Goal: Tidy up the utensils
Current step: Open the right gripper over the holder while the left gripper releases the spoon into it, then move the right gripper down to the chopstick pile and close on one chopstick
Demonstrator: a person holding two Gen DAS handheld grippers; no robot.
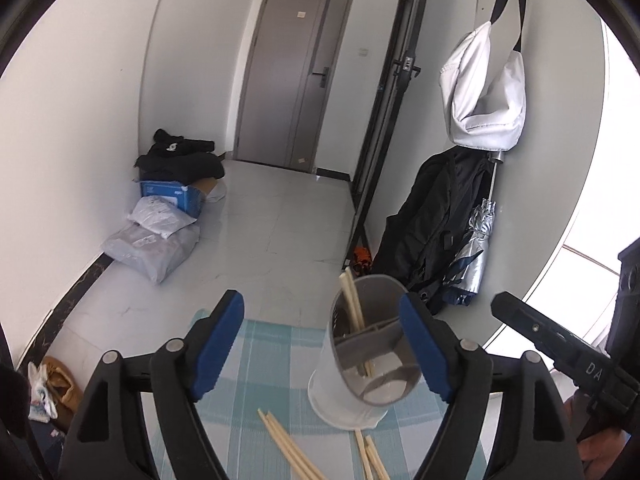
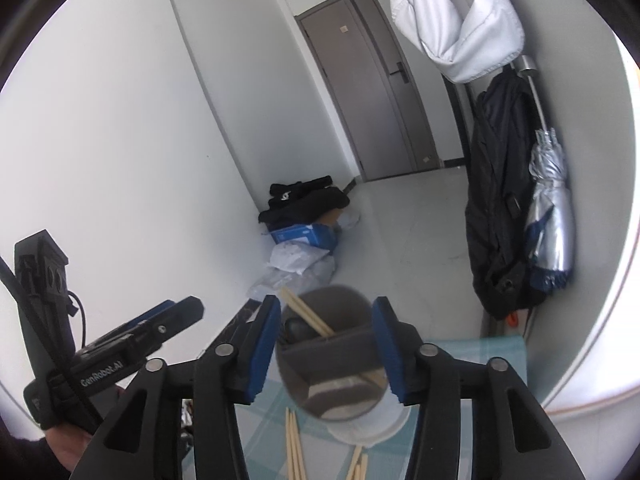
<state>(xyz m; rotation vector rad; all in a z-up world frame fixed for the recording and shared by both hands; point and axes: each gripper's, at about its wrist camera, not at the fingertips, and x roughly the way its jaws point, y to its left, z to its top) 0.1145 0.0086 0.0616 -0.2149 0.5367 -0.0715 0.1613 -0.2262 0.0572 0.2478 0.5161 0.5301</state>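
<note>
A grey-and-white utensil holder (image 1: pixel 352 384) stands on the blue-green checked tablecloth (image 1: pixel 260 344). A pair of wooden chopsticks (image 1: pixel 352 300) leans in one of its compartments. Loose chopsticks (image 1: pixel 288 448) lie on the cloth in front of it, with more (image 1: pixel 370 456) at its base. My left gripper (image 1: pixel 322 346) is open wide; its right pad overlaps the holder's rim and its left pad is far from it. My right gripper (image 2: pixel 326 350) is open, and the holder (image 2: pixel 332 372) with its chopsticks (image 2: pixel 308 312) shows between and beyond the pads. Loose chopsticks (image 2: pixel 292 444) lie below.
The table's far edge drops to a tiled floor (image 1: pixel 280 220). Plastic parcels (image 1: pixel 156 244), a blue box (image 1: pixel 176 194) and black clothes lie by the left wall. A black jacket (image 1: pixel 432 224), a silver umbrella (image 1: pixel 476 256) and a white bag (image 1: pixel 484 92) hang at the right.
</note>
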